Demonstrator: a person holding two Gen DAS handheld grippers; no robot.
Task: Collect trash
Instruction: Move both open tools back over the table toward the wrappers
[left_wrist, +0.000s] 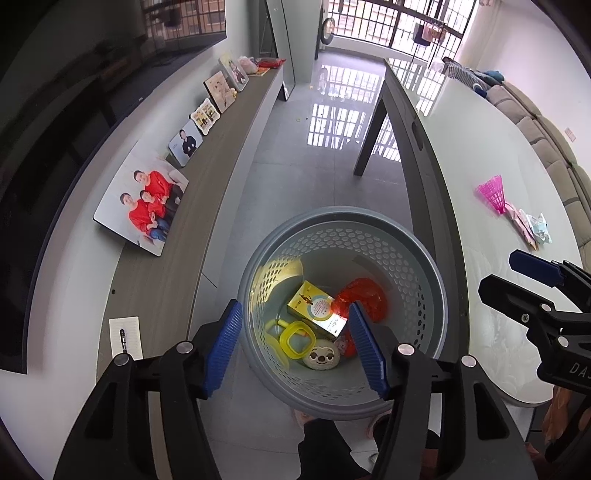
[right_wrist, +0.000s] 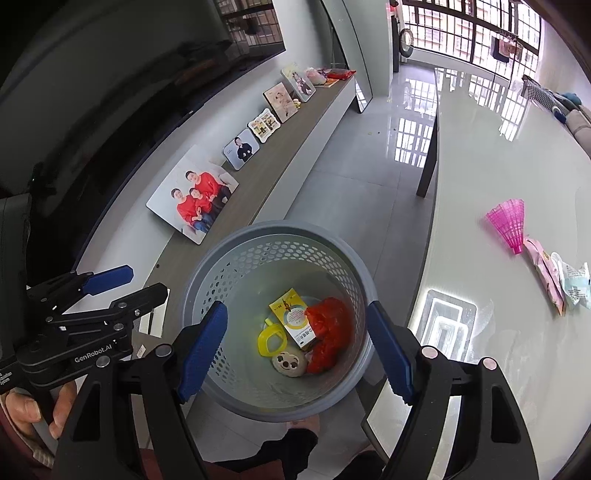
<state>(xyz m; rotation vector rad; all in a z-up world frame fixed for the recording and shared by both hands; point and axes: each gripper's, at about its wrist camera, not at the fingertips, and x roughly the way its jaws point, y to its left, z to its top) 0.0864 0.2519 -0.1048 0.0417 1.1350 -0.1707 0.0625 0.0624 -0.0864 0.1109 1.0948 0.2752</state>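
Note:
A grey perforated trash basket (left_wrist: 413, 266) stands on the floor below both grippers; it also shows in the right wrist view (right_wrist: 221, 273). Inside lie a yellow box (left_wrist: 314, 306), a red crumpled wrapper (left_wrist: 365, 295), a yellow plastic ring (left_wrist: 295, 338) and a round beige face toy (left_wrist: 321, 356). My left gripper (left_wrist: 295, 332) is open and empty above the basket. My right gripper (right_wrist: 295, 332) is open and empty above it too. On the pale table (right_wrist: 498, 314) lie a pink shuttlecock (right_wrist: 508, 223), a pink packet (right_wrist: 543, 273) and a crumpled white wrapper (right_wrist: 576, 284).
A long low cabinet (left_wrist: 177, 258) on the left carries several framed photos (left_wrist: 144, 206) and a notepad with pen (left_wrist: 125, 338). A large TV hangs above it. The table's dark leg (left_wrist: 373, 133) stands on the grey tiled floor. A sofa (left_wrist: 554, 155) lies beyond the table.

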